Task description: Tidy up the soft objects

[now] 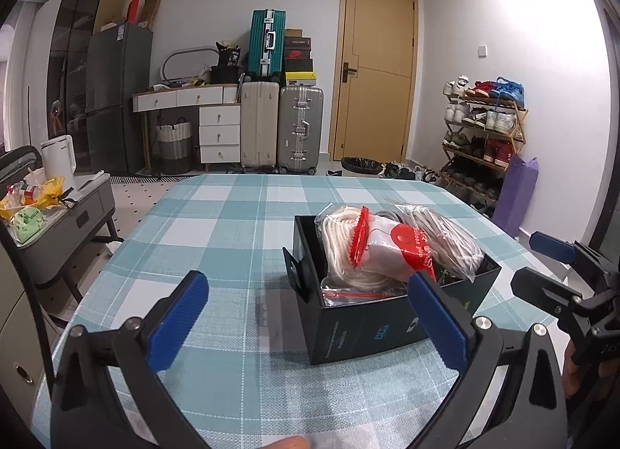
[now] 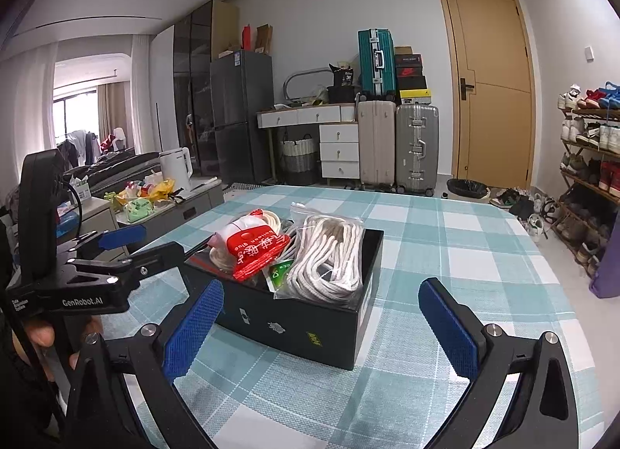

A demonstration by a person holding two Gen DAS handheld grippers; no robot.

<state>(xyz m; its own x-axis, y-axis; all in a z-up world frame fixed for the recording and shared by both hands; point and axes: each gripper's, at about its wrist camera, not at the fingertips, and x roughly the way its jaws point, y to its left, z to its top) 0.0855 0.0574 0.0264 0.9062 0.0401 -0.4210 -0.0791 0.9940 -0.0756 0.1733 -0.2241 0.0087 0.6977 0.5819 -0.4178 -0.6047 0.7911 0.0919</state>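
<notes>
A black box (image 1: 360,329) stands on the teal checked tablecloth (image 1: 217,224). It holds clear bags of white rope (image 1: 438,236) and a red-and-white packet (image 1: 391,247). My left gripper (image 1: 310,321) is open and empty, with the box's near left corner between its fingers. In the right wrist view the same box (image 2: 302,325) sits just ahead with the rope bag (image 2: 329,255) and red packet (image 2: 255,251) on top. My right gripper (image 2: 321,329) is open and empty, facing the box. The left gripper (image 2: 116,255) shows at the box's left side.
A grey side table (image 1: 62,224) with a kettle and bags stands left of the table. Suitcases (image 1: 279,127), a drawer desk, a fridge and a yellow door (image 1: 372,73) line the far wall. A shoe rack (image 1: 484,131) and purple bag stand at the right.
</notes>
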